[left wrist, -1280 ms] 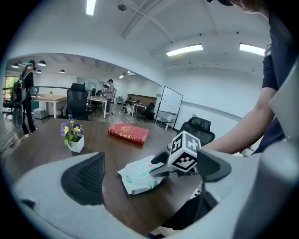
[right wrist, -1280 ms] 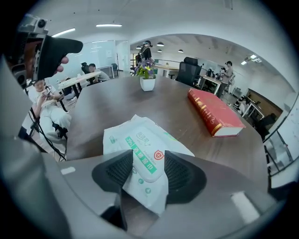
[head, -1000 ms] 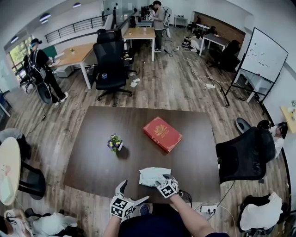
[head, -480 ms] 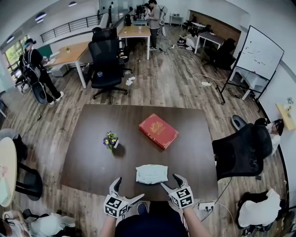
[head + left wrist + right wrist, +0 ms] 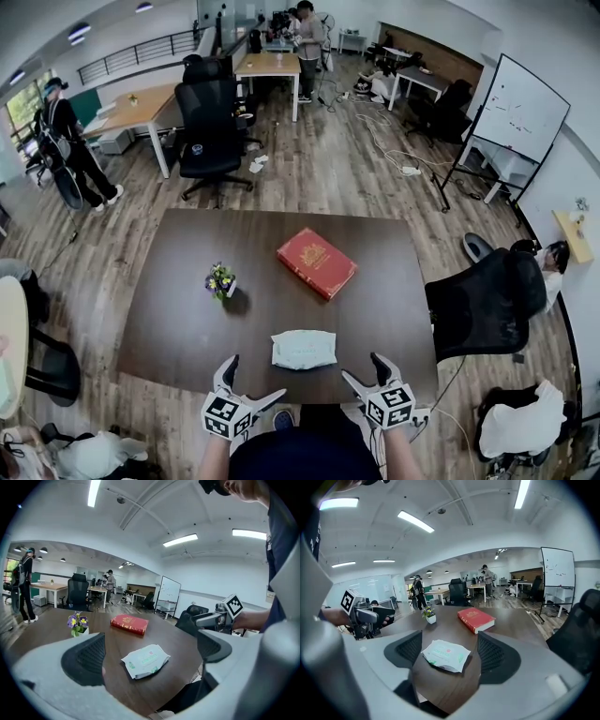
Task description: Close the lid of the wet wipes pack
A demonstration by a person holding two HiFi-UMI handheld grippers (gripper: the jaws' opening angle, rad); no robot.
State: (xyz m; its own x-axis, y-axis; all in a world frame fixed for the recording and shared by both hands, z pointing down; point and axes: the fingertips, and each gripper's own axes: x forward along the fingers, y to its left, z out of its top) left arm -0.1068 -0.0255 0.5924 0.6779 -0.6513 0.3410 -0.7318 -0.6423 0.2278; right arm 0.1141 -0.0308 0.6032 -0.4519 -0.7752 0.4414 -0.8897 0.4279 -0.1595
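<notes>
Both empty, left gripper (image 5: 253,380) wide, right gripper (image 5: 364,367) just opening, wet wipes pack (image 5: 303,349) by tabletop's (image 5: 187,328) near edge, red book (image 5: 316,262), flower pot (image 5: 220,281) beyond.

open office, wood plank floor (image 5: 328,178), dark table (image 5: 187,319), black office chair (image 5: 208,117), whiteboard (image 5: 523,105), ceiling strip lights (image 5: 180,540)

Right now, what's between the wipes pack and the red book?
Nothing, just bare table between wipes pack and red book, in the head view.
</notes>
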